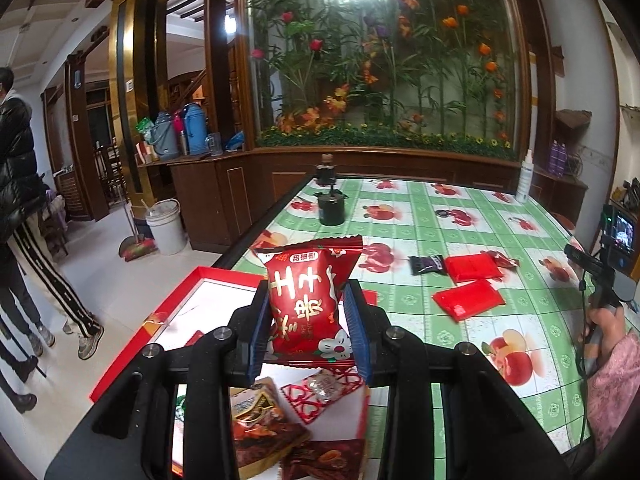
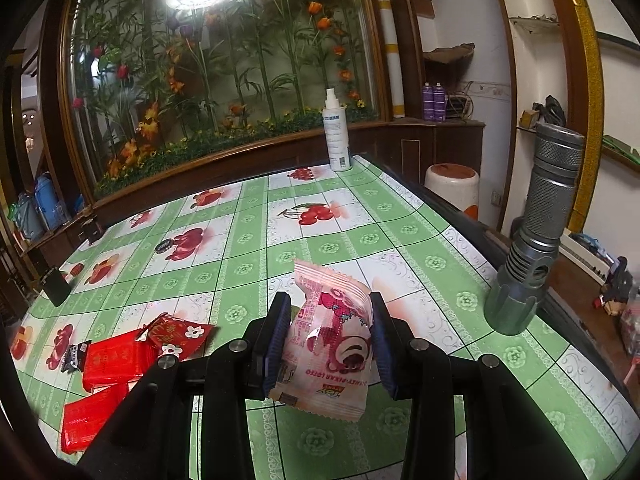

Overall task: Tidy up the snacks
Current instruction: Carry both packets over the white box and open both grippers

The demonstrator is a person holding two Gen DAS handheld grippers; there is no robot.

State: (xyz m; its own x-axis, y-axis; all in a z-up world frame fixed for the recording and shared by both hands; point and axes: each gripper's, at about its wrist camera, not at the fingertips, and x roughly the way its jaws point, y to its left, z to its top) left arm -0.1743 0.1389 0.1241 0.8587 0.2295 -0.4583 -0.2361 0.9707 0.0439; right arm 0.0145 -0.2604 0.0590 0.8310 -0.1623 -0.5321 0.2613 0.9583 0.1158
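Peeking past the left claw, its arms hide half the shallow red-rimmed white tray at the counter's left edge; brown snack packs lie inside. It's clamped on a red foil snack packet. The right claw pinches a pink bear-print packet over open green cloth.

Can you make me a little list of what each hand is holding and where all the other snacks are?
left tool: shut on a red snack packet
right tool: shut on a pink bear snack packet
below the left tool: red-rimmed tray with brown snack packs
loose on the tablecloth: flat red packets, a small black packet
also on the table: spray bottle, grey flashlight
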